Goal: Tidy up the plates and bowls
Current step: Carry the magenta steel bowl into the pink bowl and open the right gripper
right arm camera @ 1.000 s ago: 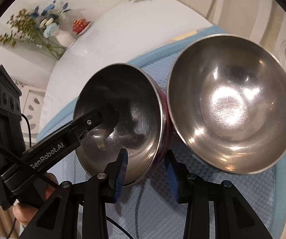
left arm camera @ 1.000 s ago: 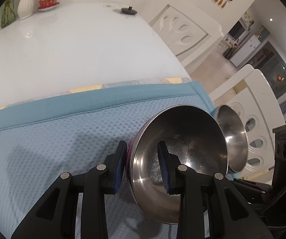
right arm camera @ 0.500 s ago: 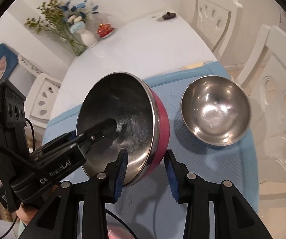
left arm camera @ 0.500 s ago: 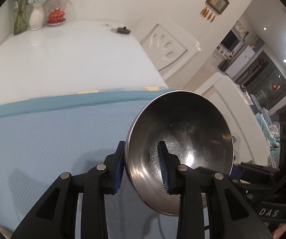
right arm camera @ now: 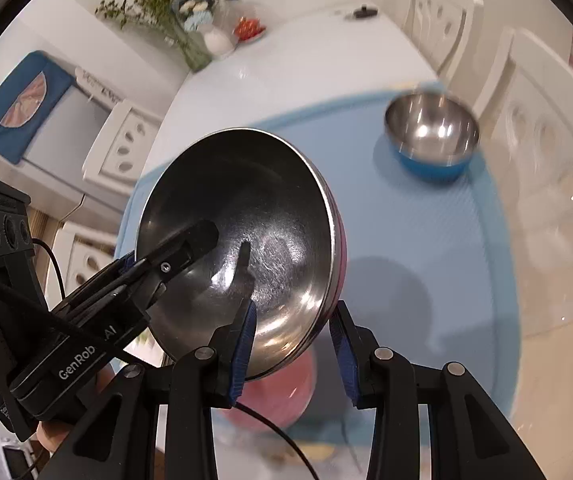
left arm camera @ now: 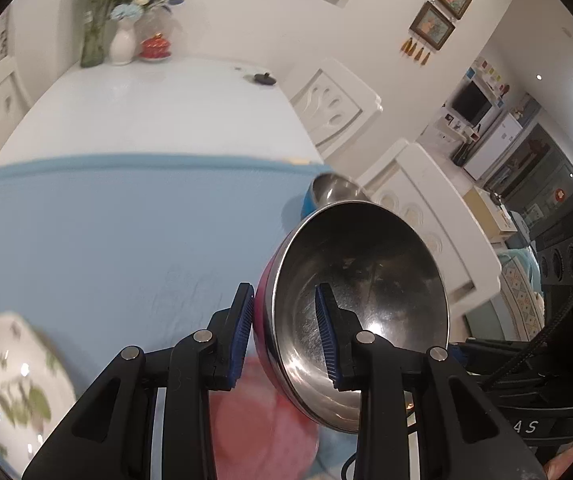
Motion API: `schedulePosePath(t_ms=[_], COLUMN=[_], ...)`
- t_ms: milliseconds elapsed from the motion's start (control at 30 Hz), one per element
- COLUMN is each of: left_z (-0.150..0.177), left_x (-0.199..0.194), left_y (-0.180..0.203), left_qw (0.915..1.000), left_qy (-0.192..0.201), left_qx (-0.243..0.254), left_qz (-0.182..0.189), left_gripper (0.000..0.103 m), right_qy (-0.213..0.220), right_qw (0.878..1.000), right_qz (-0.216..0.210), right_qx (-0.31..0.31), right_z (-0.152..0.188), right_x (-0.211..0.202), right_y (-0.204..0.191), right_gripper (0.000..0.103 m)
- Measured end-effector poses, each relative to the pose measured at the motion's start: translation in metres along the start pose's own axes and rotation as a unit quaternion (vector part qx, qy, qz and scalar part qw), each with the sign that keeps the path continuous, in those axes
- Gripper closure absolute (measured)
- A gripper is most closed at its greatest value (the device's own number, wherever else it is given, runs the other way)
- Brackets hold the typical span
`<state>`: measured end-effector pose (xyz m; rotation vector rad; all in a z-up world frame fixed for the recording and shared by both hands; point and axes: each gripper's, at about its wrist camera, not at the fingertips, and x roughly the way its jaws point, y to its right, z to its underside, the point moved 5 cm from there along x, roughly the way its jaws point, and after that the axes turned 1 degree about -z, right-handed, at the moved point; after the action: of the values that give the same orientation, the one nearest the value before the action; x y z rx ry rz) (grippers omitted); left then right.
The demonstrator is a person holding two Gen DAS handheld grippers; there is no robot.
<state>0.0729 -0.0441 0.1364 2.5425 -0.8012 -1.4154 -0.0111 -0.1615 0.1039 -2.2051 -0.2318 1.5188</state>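
Observation:
A steel bowl with a pink outside (left arm camera: pixel 366 280) (right arm camera: pixel 246 208) hangs tilted in the air over the blue mat (left arm camera: pixel 106 220) (right arm camera: pixel 426 240). My left gripper (left arm camera: pixel 284 336) is shut on its near rim, one pad outside and one inside. My right gripper (right arm camera: pixel 292 344) is shut on the opposite rim. The right wrist view shows the left gripper's finger (right arm camera: pixel 182 248) reaching into the bowl. A smaller steel bowl with a blue outside (left arm camera: pixel 332 190) (right arm camera: pixel 430 132) stands on the mat's far right corner. A blurred pink dish (left arm camera: pixel 262 412) (right arm camera: pixel 282 396) lies below the held bowl.
A white plate with a green leaf pattern (left arm camera: pixel 10 380) lies on the mat at the near left. The white table (left arm camera: pixel 158 108) beyond the mat carries vases (left arm camera: pixel 122 42) and a red dish at its far end. White chairs (left arm camera: pixel 338 108) line the right side.
Both grippers have risen with the pink bowl, away from the blue bowl, which now looks small and far. The pink dish and the white plate have come into view below.

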Motion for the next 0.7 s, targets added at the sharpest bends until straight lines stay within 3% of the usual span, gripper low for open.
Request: schedulePosePath(t_ms=[367,700], left_z=[0.084,0.113], left_x=[-0.013,0.012], left_y=[-0.03,-0.045], left_qw=[0.9991,0.9969], left_qy=[-0.039,-0.076], left_qx=[-0.008,-0.015], left_qz=[-0.017,-0.013], left_gripper=[0.076,0.076], right_qy=[-0.064,-0.07], right_qw=[0.998,0.996], right_qz=[0.023,0.049], right_qx=[0.012,0.034], right_z=[0.08,0.092], right_x=[0.038,0.067], right_y=[-0.02,-0.013], right_gripper=[0.066,0.066])
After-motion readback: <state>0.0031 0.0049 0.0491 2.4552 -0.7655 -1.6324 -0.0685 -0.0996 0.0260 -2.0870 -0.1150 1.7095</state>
